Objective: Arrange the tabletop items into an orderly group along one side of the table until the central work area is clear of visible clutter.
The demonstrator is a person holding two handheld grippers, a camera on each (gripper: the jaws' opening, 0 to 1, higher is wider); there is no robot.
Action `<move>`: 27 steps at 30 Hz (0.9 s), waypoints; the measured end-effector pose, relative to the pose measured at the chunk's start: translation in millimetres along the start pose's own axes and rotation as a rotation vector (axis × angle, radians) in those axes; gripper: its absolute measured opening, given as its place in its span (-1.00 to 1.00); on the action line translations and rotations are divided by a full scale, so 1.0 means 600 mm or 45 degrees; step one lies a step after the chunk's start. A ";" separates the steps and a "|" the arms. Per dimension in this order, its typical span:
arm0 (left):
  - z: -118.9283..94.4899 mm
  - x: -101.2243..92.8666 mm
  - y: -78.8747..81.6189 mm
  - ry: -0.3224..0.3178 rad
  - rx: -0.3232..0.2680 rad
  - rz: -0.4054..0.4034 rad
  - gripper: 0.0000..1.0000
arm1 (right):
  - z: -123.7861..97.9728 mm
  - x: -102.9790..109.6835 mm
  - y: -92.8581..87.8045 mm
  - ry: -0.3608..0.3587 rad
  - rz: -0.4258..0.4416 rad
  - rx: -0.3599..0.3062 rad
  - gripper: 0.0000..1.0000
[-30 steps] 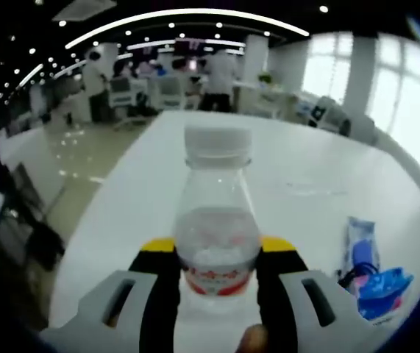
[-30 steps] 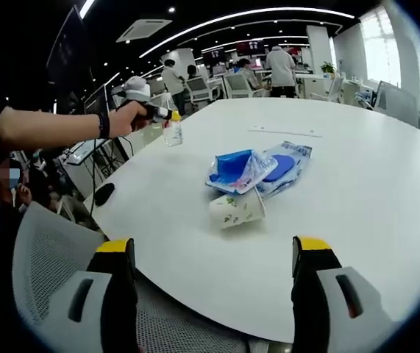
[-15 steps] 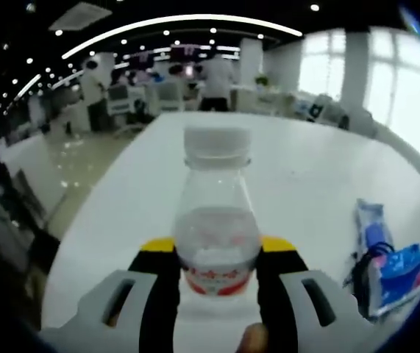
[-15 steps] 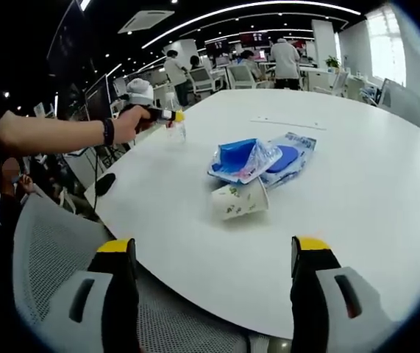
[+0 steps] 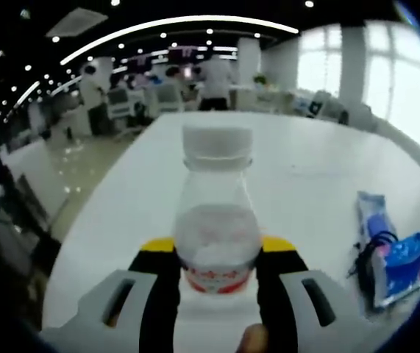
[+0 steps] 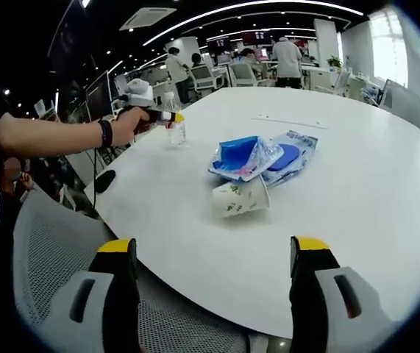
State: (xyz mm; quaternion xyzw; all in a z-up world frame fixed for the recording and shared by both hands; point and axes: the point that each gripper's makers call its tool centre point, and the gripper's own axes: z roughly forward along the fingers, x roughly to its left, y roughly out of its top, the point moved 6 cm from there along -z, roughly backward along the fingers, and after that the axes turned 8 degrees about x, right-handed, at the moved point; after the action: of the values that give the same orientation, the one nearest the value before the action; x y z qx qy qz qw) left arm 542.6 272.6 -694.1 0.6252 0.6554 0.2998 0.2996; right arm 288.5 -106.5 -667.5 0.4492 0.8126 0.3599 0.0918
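The clear water bottle (image 5: 217, 220), with a white cap and a red label band, stands upright between the 2 yellow-tipped jaws of the left gripper (image 5: 217, 254), which are closed against its sides. In the right gripper view the same bottle (image 6: 176, 131) sits on the white round table (image 6: 357, 184) near its far-left edge, with the left gripper (image 6: 164, 115) around it and the person's hand (image 6: 126, 123) and bare forearm reaching in from the left; a dark band circles the wrist.

Well apart from the bottle, nearer the table's middle, lies the clutter: a blue crumpled wrapper (image 6: 243, 158) resting on a blue-and-white wipes pack (image 6: 289, 159), and touching its near side a white paper cup (image 6: 240, 198) tipped on its side with its mouth to the right. In the left gripper view the wrapper (image 5: 404, 263) and the pack (image 5: 375, 220) lie to the right of the bottle.

The right gripper (image 6: 213, 279) hangs wide apart with nothing between its jaws, over a grey mesh chair (image 6: 48, 250) at the table's near edge.

Beyond the bottle, people stand among desks (image 5: 162, 92).
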 end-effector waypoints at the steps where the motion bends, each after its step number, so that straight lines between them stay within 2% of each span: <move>1: 0.000 0.001 -0.001 -0.003 0.001 -0.003 -0.27 | 0.000 0.000 0.000 0.000 0.001 0.000 0.70; 10: 0.001 -0.005 -0.004 0.000 0.012 0.038 -0.27 | 0.000 0.002 0.000 0.001 -0.013 0.007 0.69; 15: 0.006 -0.005 -0.012 -0.005 0.012 0.023 -0.28 | 0.001 0.002 -0.001 0.006 -0.016 0.015 0.69; 27: 0.010 -0.003 -0.012 0.014 0.009 0.012 -0.27 | 0.002 0.004 -0.002 0.011 -0.028 0.023 0.68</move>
State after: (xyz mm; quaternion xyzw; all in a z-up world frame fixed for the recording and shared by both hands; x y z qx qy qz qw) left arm 542.8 270.7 -703.4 0.6276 0.6552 0.3021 0.2924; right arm 287.0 -104.2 -668.6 0.4396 0.8211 0.3533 0.0881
